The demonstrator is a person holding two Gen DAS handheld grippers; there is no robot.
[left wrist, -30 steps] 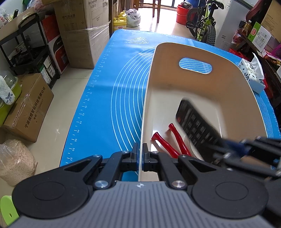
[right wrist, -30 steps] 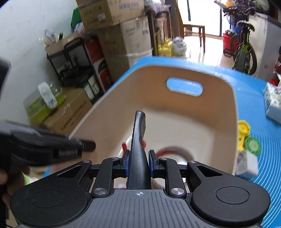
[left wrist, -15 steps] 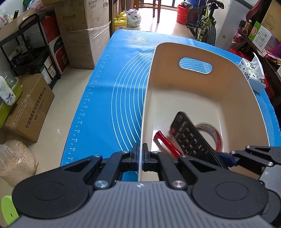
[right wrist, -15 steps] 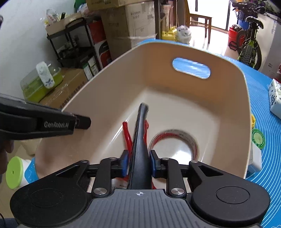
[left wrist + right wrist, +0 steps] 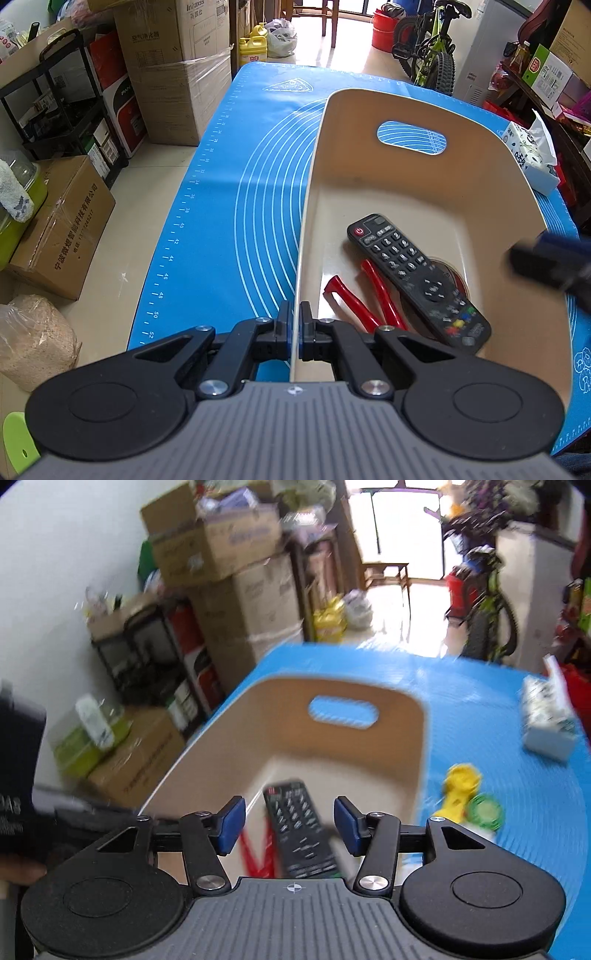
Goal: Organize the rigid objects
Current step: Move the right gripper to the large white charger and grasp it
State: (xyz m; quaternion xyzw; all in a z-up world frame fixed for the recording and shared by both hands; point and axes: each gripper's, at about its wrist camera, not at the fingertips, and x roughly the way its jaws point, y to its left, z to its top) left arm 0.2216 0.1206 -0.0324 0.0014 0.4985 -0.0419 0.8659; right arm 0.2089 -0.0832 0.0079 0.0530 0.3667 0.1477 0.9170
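Observation:
A cream plastic bin stands on the blue mat. My left gripper is shut on the bin's near left rim. Inside the bin lie a black remote control, red-handled pliers and a tape roll partly under the remote. My right gripper is open and empty, above the bin's near end, with the remote below between its pads. The bin shows blurred in the right wrist view.
A yellow object, a green lid and a tissue pack lie on the mat right of the bin. Cardboard boxes, a black rack and a bicycle stand around the table.
My right gripper opened and let go of the remote, which now lies flat in the bin. The right gripper then pulled back and up. The left gripper stayed on the rim.

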